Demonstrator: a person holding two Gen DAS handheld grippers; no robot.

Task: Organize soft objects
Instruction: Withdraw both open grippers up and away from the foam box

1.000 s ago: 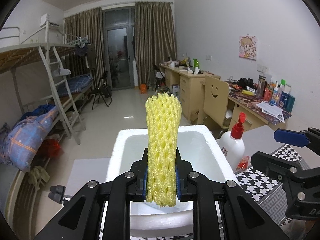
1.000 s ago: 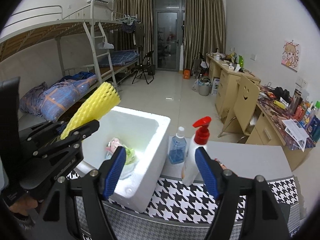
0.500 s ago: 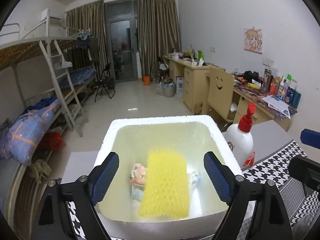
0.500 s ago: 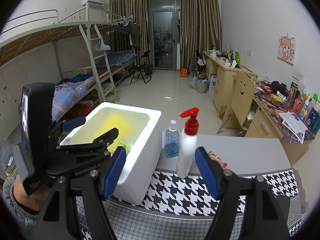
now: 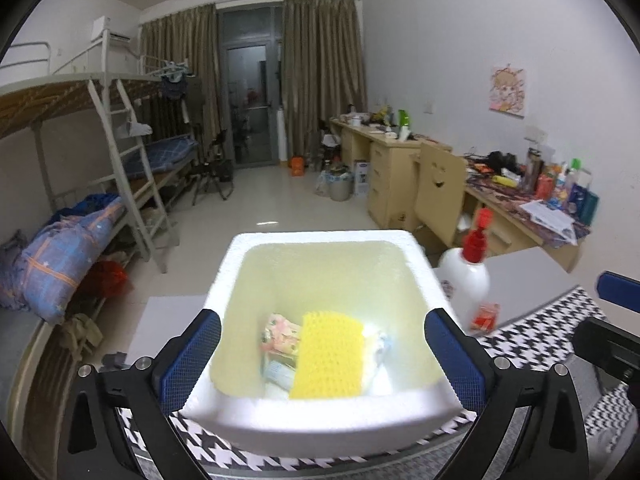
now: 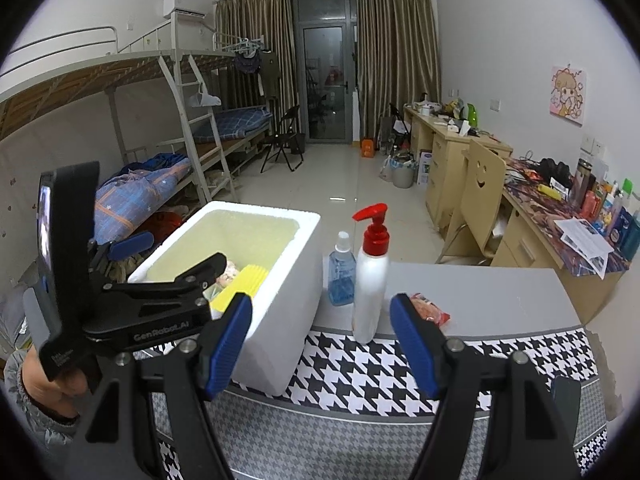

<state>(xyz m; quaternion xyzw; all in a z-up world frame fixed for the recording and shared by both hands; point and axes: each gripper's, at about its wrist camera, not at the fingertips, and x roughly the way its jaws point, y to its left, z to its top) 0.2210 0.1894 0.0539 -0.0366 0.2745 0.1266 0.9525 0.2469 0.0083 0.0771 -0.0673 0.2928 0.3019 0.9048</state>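
Left wrist view, nearest first: the left tongs stand spread to their widest, their jaws having just been opening, with nothing between the pads — the yellow foam net lies released inside the white foam box, on top of other soft items, among them a pink printed bundle. Right wrist view confirms the net in the box, its end propped up on the pile. The right tongs are likewise parted and empty, poised over the houndstooth cloth on the bench. Beyond them stand a white pump bottle and a small blue bottle, with a red packet just right of the pump bottle. Risks, as judged: the box is light, and a withdrawing left jaw catching its rim could tip or drag it — contents spill. The net is springy and may slide off the pile. A reach by the right tongs toward the packet passes close to the tall pump bottle; a brush would likely topple it into the blue bottle.
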